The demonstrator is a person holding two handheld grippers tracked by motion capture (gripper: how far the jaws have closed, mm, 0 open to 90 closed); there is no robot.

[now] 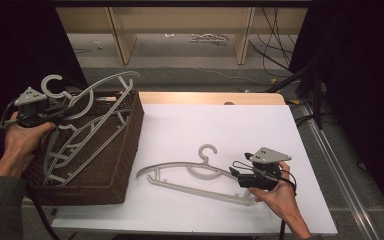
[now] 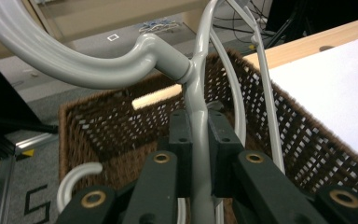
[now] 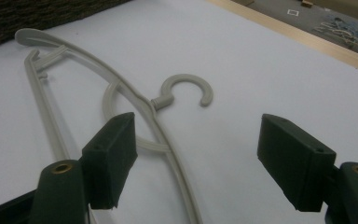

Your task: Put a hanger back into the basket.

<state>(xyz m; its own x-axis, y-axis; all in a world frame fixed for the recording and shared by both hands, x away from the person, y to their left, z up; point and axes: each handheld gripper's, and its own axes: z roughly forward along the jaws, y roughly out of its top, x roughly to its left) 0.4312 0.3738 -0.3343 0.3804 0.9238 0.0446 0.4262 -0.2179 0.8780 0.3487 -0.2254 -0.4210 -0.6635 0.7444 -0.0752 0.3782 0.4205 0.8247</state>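
The left gripper (image 1: 62,111) clamps a grey plastic hanger (image 1: 97,95) above the wicker basket (image 1: 125,150). On the white table (image 1: 230,130), the right gripper (image 1: 236,174) rests with jaws apart beside a second hanger (image 1: 190,175).

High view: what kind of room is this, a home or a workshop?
Probably a lab or recording workspace: a white-topped table ringed by dark curtains, loose cables on the floor, and a person working hangers with handheld grippers.
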